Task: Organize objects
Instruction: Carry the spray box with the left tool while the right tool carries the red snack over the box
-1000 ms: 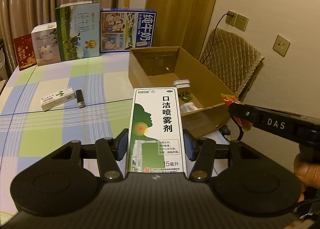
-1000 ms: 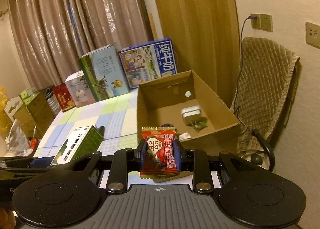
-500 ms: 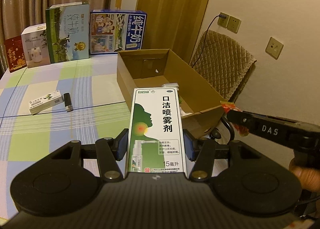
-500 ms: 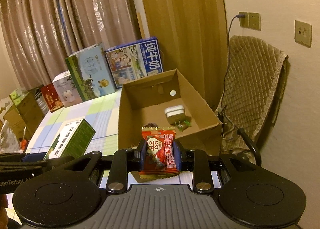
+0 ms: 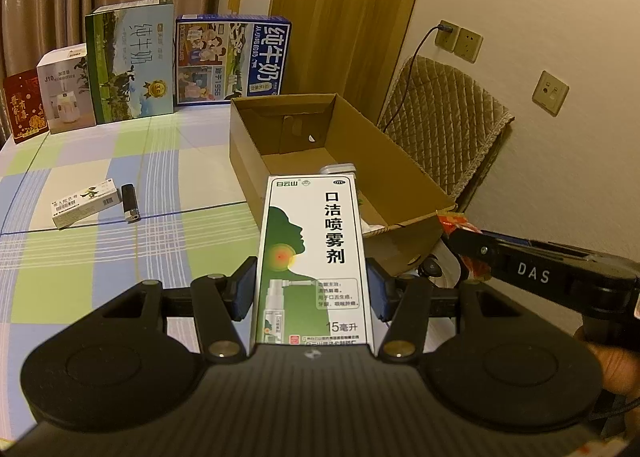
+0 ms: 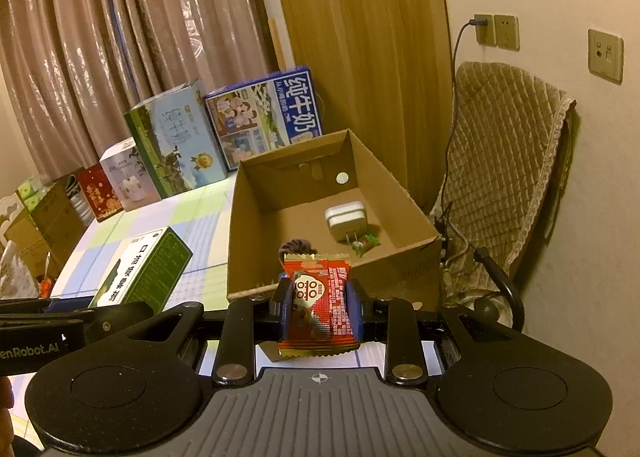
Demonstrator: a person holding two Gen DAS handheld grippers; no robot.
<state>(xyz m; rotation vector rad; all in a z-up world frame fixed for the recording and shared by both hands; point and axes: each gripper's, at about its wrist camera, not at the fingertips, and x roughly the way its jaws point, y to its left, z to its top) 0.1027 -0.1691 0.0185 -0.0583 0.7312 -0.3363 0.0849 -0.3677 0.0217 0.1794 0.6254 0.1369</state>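
Both sets of jaws are pinching something: the left gripper point(image 5: 312, 293) clamps a green-and-white spray box point(image 5: 314, 257), the right gripper point(image 6: 319, 309) a red snack packet point(image 6: 318, 297), each held in the air just short of the cardboard box point(image 6: 400, 193). Inside it already lie a white charger point(image 6: 346, 219) and a green candy point(image 6: 366, 243). Still out on the checked tablecloth point(image 5: 120, 257) are a small carton point(image 5: 86, 203) and a black lighter point(image 5: 130, 207).
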